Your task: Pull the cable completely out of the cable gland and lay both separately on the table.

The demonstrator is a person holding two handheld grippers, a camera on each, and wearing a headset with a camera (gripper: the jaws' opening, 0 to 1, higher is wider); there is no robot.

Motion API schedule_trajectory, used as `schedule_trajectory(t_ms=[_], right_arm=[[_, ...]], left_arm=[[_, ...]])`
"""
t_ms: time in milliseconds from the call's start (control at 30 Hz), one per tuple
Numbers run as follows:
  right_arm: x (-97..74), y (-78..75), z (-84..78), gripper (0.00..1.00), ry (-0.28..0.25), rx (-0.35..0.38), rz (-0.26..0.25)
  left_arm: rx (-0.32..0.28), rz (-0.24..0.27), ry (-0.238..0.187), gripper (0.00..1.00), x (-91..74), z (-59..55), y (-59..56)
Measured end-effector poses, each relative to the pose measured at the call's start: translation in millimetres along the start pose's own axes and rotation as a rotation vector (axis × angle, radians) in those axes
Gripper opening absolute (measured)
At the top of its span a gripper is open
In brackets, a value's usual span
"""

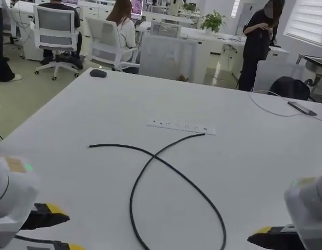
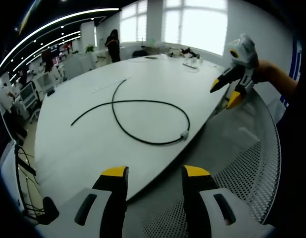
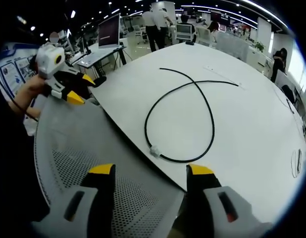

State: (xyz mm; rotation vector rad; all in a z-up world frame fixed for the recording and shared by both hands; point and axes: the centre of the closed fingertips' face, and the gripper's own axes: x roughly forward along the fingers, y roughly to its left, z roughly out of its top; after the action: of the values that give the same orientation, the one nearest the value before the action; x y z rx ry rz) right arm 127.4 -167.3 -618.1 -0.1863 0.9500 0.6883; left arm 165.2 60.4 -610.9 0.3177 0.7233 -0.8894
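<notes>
A long black cable lies in a loose crossed loop on the white table. In the left gripper view the cable ends near the table's edge in a small pale cable gland, still on the cable. The right gripper view shows the same gland at the near edge. My left gripper is open and holds nothing, back from the table over a mesh chair. My right gripper is likewise open and apart from the cable. In the head view the left gripper and right gripper sit at the bottom corners.
A white power strip lies beyond the loop. A dark mouse sits at the far left edge, a phone with a thin white lead at the far right. A grey mesh chair back is under both grippers. People and office chairs stand behind the table.
</notes>
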Motion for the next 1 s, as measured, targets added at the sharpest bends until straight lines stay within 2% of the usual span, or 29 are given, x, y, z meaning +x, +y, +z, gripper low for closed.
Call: schedule_trajectory(t_ms=[133,233,333,433,733,1000], right_arm=[[4.2,0.5,-3.5,0.61,0.005,0.006,0.012],[7.0,4.2,-5.9,0.6,0.003,0.028,0.049],[8.0,4.4,-7.6,0.58,0.012,0.019,0.05],[10.1,2.9,-8.2,0.57,0.023,0.015,0.042],[13.6,6.3,-4.7,0.56,0.031,-0.003,0.05],[15.9,7.4,-4.4,0.55,0.057,-0.042,0.057]], left_arm=[[-0.01,-0.006,0.007,0.44,5.3,-4.2,0.1],[-0.027,0.001,0.057,0.44,11.1,-17.4,3.5],[-0.01,0.003,0.071,0.44,12.6,-20.8,3.8],[-0.006,-0.013,0.06,0.44,11.9,-18.6,2.0],[0.015,-0.012,0.057,0.43,10.9,-14.9,6.5],[0.029,-0.013,0.062,0.43,10.1,-13.5,8.6]])
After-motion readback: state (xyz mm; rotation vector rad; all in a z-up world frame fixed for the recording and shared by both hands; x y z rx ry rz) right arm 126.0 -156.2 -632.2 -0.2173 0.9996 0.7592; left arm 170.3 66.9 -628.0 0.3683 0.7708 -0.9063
